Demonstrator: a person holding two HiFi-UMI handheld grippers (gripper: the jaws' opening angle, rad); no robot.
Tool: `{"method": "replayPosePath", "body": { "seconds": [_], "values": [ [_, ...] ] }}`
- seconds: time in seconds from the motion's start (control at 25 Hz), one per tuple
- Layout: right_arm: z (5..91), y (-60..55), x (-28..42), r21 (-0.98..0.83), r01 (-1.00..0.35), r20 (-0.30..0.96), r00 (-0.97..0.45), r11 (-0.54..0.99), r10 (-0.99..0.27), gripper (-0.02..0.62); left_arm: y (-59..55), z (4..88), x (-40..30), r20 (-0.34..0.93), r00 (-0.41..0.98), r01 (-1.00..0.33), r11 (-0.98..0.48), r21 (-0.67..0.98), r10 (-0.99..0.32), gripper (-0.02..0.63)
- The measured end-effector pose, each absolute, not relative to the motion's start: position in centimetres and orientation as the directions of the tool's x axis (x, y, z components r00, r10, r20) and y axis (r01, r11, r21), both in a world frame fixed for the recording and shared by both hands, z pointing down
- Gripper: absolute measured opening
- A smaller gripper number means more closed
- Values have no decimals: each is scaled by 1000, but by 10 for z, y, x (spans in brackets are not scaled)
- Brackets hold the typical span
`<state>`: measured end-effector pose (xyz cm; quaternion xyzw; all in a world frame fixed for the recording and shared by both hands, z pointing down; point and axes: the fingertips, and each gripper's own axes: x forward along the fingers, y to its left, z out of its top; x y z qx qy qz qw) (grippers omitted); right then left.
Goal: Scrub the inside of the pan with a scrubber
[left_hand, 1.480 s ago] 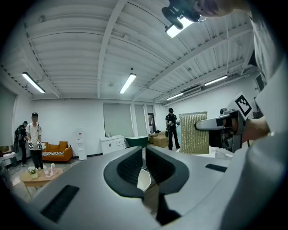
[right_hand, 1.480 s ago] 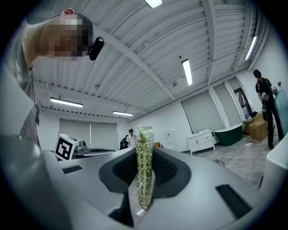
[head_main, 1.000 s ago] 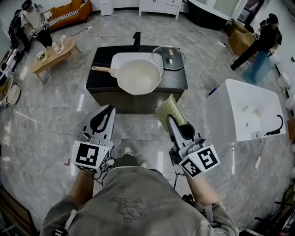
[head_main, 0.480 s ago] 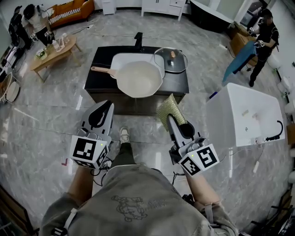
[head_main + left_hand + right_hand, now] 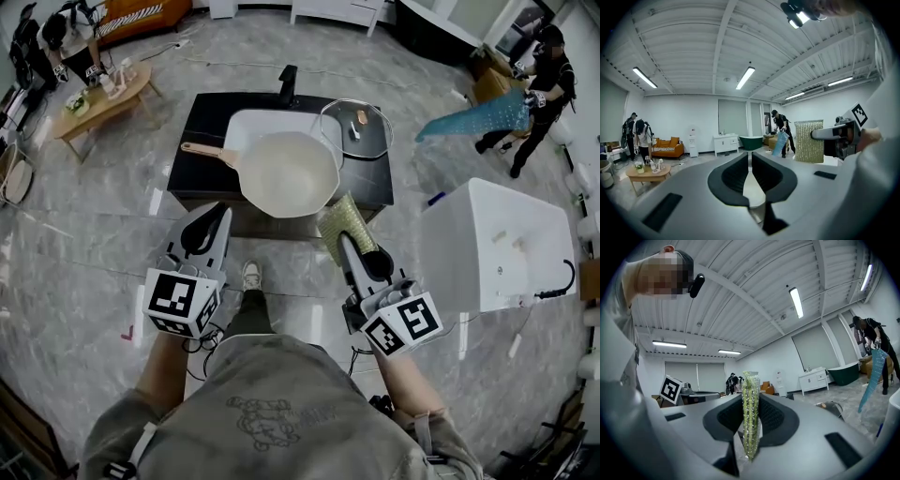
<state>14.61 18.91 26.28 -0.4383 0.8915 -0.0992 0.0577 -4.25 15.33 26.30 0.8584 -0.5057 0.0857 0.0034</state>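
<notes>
We list: black counter (image 5: 373, 184), far centre. On it, pan (image 5: 286, 173), long axis left-right, handle pointing left. Left gripper (image 5: 217, 219), jaws together, empty. Right gripper (image 5: 343, 240) clamps scrubber (image 5: 338, 221), near-right of pan, apart.

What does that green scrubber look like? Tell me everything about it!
The scrubber is a flat, yellow-green rectangle with a shiny, bumpy, mesh-like surface. The right gripper is shut on one edge, so it sticks out past the jaws, up in the air. Nothing else touches it, and it is apart from the pan.
</notes>
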Motion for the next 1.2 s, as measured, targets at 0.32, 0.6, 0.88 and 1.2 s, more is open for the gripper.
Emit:
{"method": "replayPosePath", "body": {
  "seconds": [0.32,0.6,0.88,1.2],
  "values": [
    [278,105,125,-236,-800,42,-575,551,-817,80,67,276,-73,202,474,-866,-495,-68,-857,35],
    [289,30,96,-242,-810,109,-569,534,-815,80,-12,285,-100,240,501,-842,-532,-84,-831,35],
    [312,-32,72,-237,-833,193,-544,499,-816,80,-75,313,-122,350,565,-760,-636,-130,-747,37],
    [345,-78,68,-221,-869,279,-491,442,-825,80,-121,352,-124,445,627,-620,-755,-211,-639,38]
  ]
}}
